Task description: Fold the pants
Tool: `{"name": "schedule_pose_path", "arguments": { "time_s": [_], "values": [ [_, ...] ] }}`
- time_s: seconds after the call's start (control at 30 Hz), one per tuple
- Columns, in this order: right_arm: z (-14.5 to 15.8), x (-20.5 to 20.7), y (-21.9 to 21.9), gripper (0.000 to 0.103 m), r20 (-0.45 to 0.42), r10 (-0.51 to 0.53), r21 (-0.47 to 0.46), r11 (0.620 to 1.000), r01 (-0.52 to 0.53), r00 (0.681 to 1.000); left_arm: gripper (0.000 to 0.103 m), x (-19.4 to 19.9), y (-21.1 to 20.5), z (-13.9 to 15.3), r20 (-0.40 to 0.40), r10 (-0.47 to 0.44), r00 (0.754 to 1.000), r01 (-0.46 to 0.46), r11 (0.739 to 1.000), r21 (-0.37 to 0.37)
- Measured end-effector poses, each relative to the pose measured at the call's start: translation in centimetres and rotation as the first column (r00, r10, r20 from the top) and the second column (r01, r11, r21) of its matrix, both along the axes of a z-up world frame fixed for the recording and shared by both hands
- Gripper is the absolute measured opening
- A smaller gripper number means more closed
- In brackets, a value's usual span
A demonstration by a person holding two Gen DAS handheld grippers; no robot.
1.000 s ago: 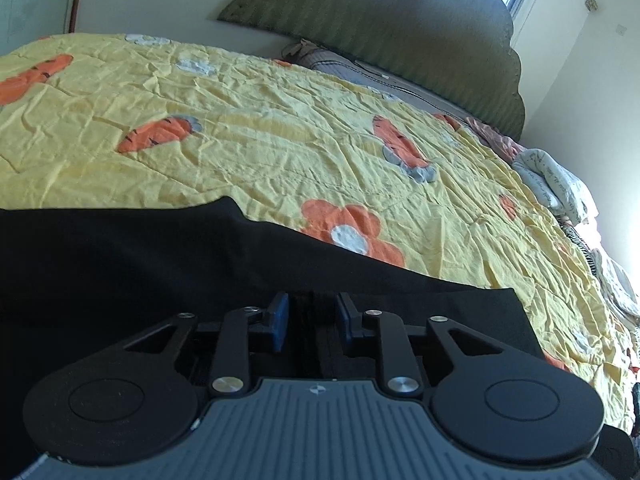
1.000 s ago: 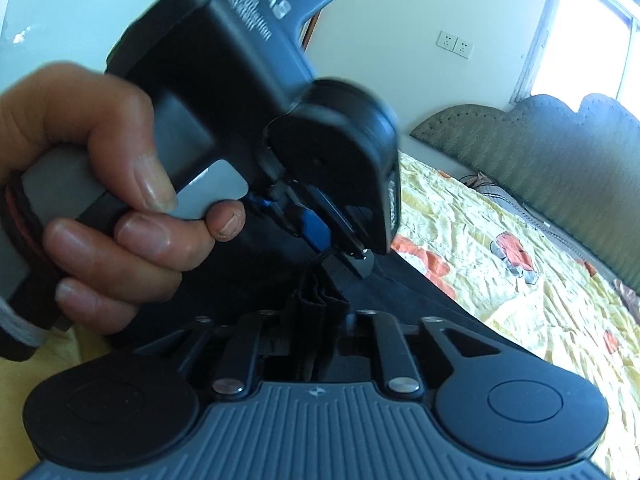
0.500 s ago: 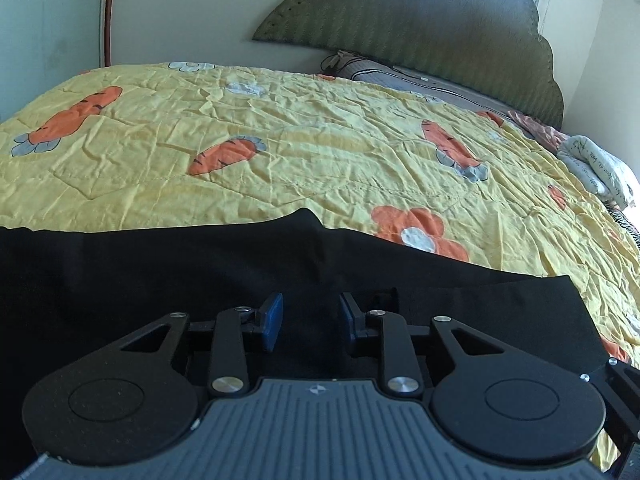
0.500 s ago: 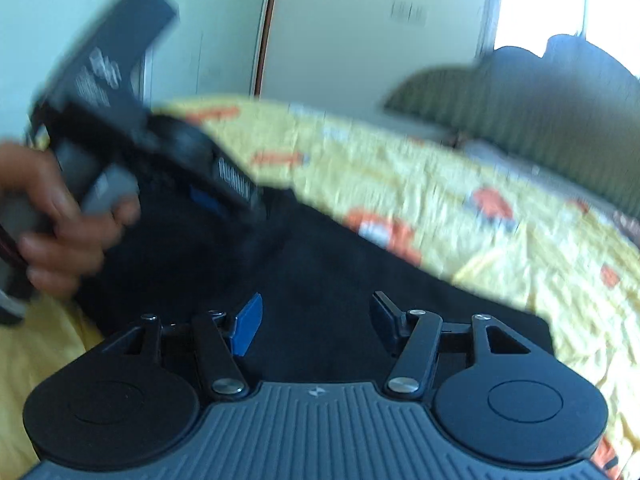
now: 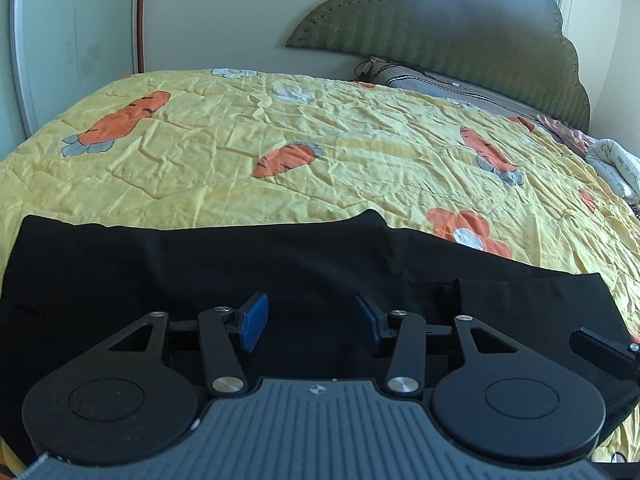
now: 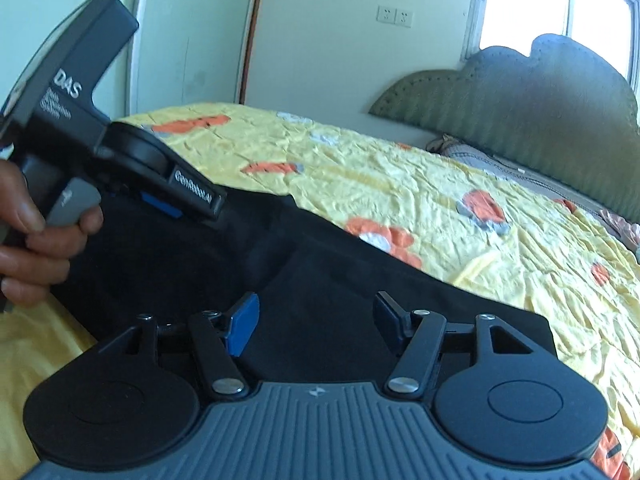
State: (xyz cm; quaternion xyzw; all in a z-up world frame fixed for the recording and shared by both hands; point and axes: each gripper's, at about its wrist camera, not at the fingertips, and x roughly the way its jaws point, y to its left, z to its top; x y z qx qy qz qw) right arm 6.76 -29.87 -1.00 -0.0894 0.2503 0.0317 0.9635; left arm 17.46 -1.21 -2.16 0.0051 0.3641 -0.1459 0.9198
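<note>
Left gripper [image 5: 310, 322]: fingers apart and opening, nothing between them, poised over the black pants [image 5: 200, 272]. Right gripper [image 6: 314, 326]: fingers likewise apart and opening, empty, above the same cloth. The pants lie flat along the near edge of the bed [image 5: 320, 152]; the yellow carrot-print quilt beyond is free up to the green headboard [image 5: 460, 40]. A hand [image 6: 28, 240] holds the left gripper; the pants' near edge is hidden.

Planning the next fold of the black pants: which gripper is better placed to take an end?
Right, probably: the right gripper, opening and empty, sits by the pants' corner; the left gripper hangs mid-garment.
</note>
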Motion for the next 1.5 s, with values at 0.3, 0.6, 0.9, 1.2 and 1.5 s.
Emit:
{"name": "schedule_pose_path", "arguments": {
  "time_s": [0.3, 0.6, 0.9, 1.2, 1.5],
  "values": [
    [1.6, 1.3, 7.5, 0.062, 0.051, 0.202, -0.042, 0.979, -0.200, 0.978, 0.060, -0.1, 7.8, 2.5, 0.009, 0.179, 0.984, -0.179, 0.983, 0.027],
    [-1.1, 0.3, 22.0, 0.062, 0.036, 0.554, -0.418, 0.764, -0.491, 0.832, 0.064, -2.5, 21.1, 4.6, -0.128, 0.375, 0.918, -0.391, 0.908, -0.148],
    [-4.0, 1.7, 26.2, 0.064, -0.005, 0.522, -0.601, 0.680, -0.420, 0.853, 0.065, -3.6, 24.5, 1.7, -0.373, 0.267, 0.889, -0.414, 0.817, -0.401],
    [-1.7, 4.0, 25.6, 0.073, 0.111, 0.466, -0.546, 0.766, -0.338, 0.878, 0.073, -2.6, 25.1, -2.5, -0.537, 0.109, 0.837, -0.491, 0.583, -0.648],
    [-0.3, 4.7, 24.9, 0.076, 0.040, 0.456, -0.385, 0.828, -0.407, 0.889, 0.074, 0.6, 24.3, -4.8, -0.537, 0.122, 0.835, -0.534, 0.421, -0.733]
  ]
}}
